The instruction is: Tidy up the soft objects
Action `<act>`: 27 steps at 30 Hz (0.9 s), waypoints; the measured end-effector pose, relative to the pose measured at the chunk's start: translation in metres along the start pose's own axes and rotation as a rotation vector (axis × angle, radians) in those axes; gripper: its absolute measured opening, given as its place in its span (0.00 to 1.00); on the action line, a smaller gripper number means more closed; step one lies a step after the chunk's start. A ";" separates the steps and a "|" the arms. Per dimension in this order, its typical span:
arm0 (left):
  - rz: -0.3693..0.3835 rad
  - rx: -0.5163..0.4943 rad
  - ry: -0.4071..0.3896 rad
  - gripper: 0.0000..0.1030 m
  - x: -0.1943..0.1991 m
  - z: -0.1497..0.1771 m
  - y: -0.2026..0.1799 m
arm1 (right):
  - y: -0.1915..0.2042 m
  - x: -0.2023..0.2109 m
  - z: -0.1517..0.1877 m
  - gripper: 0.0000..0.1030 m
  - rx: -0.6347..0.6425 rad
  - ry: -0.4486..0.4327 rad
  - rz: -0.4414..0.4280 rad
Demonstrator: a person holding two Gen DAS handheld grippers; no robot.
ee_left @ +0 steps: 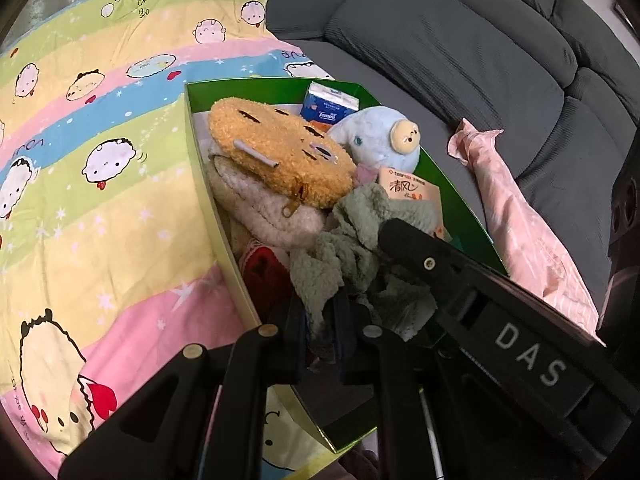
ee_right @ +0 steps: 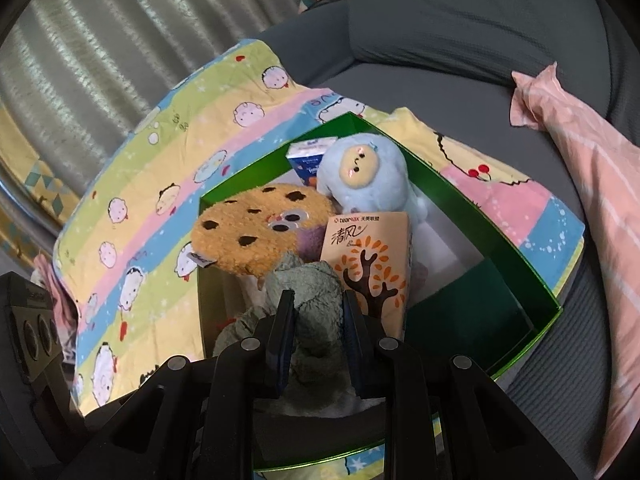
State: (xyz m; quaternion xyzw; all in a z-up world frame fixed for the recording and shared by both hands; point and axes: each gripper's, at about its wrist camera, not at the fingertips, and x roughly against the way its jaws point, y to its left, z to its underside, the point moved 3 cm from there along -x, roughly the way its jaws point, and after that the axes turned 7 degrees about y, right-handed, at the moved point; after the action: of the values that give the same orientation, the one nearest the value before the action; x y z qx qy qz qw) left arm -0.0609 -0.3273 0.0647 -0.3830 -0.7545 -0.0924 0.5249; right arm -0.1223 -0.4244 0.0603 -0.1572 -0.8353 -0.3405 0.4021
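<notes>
A green box (ee_left: 460, 196) (ee_right: 496, 236) sits on a cartoon-print blanket (ee_left: 100, 184) (ee_right: 160, 160) on a grey sofa. It holds an orange cookie plush (ee_left: 280, 152) (ee_right: 260, 228), a pale blue plush (ee_left: 380, 136) (ee_right: 368, 176), a cream fleece item (ee_left: 264, 208), tissue packs (ee_left: 328, 104) (ee_right: 368, 256) and a grey-green cloth (ee_left: 352, 240) (ee_right: 308, 280). My left gripper (ee_left: 320, 308) is shut on one part of that cloth. My right gripper (ee_right: 318, 300), also seen from the side in the left wrist view (ee_left: 392, 236), is shut on another part of it.
A pink striped pillowcase (ee_left: 520, 224) (ee_right: 592, 184) lies on the sofa to the right of the box. Grey sofa back cushions (ee_left: 460, 40) (ee_right: 480, 20) rise behind. A grey curtain (ee_right: 100, 40) hangs at the left.
</notes>
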 end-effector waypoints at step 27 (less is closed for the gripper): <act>-0.153 -0.120 -0.187 0.99 0.093 0.018 0.005 | 0.042 0.080 0.009 0.83 0.122 -0.194 0.082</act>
State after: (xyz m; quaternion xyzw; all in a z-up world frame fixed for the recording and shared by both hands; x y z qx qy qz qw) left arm -0.0847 -0.2695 0.1361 -0.3621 -0.8202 -0.1410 0.4198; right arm -0.1554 -0.3889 0.1373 -0.1987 -0.8823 -0.2556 0.3416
